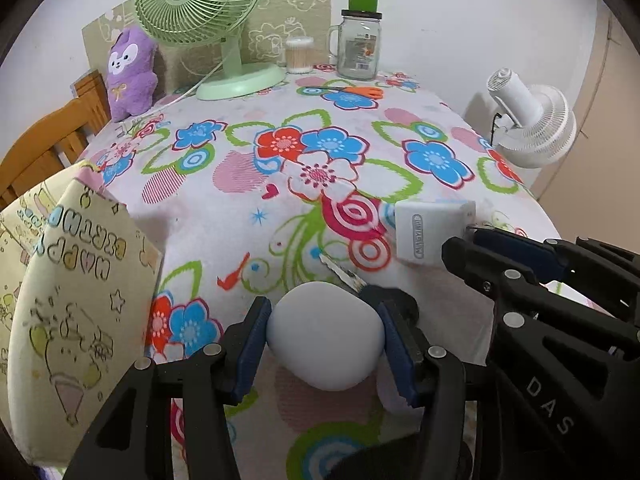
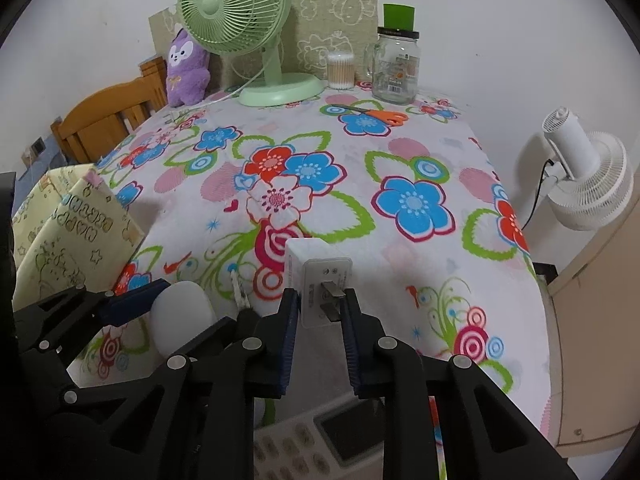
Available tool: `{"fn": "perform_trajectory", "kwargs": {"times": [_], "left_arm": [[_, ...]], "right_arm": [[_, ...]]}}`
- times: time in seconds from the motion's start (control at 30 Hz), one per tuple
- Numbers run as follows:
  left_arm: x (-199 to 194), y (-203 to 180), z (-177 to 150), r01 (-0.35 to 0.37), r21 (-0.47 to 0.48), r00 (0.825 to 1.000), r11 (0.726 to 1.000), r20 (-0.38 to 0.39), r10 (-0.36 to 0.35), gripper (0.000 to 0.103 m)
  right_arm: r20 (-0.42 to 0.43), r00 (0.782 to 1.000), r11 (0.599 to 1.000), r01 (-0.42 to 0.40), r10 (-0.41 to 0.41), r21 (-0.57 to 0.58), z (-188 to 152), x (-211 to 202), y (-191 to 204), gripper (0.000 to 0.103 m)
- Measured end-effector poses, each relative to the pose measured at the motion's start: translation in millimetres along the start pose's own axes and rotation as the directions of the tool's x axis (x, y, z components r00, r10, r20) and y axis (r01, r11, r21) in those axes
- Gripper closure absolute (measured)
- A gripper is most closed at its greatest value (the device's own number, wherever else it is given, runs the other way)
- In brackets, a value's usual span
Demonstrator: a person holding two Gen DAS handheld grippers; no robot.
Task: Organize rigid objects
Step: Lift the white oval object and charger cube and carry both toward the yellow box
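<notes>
Remote control (image 2: 320,436) half hidden under right gripper (image 2: 318,308), blurred

Both tongs were black plastic linkage frames with silver round screw heads at the pivots. Left tongs (image 1: 326,344) and right tongs (image 2: 318,312) carried ribbed blue pads; white "DAS" lettering marked one arm.

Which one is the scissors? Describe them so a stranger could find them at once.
Start at the green fan at the far end of the floral table. To its right stands a glass jar with a green top. The scissors lie flat on the cloth just in front of that jar: orange handles, dark blades, the only thing lying flat there.
</notes>
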State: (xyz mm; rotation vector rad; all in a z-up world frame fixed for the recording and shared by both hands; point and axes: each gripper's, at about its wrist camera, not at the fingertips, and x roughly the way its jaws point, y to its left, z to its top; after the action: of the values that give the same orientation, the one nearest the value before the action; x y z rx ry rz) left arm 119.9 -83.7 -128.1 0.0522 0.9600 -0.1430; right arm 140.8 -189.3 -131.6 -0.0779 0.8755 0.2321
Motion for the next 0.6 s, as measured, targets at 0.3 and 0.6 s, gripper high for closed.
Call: {"fn": "perform_trajectory", "kwargs": {"times": [0.3,0.6], "left_arm": [[3.7,10.1,-5.7,0.007,-0.024,1.0,1.0,-0.024,-0.007,0.046],[14.2,15.9,0.1,0.02,-0.01,0.999,1.0,-0.026,-0.02,0.046]], "right_arm": [[-0.014,1.0,0.999,-0.004,0.003,-0.041,-1.0,3.6,12.4,0.08],[-0.031,0.999,0.999,0.032,-0.033,-0.032,7.4,25.2,14.8,0.039]]}}
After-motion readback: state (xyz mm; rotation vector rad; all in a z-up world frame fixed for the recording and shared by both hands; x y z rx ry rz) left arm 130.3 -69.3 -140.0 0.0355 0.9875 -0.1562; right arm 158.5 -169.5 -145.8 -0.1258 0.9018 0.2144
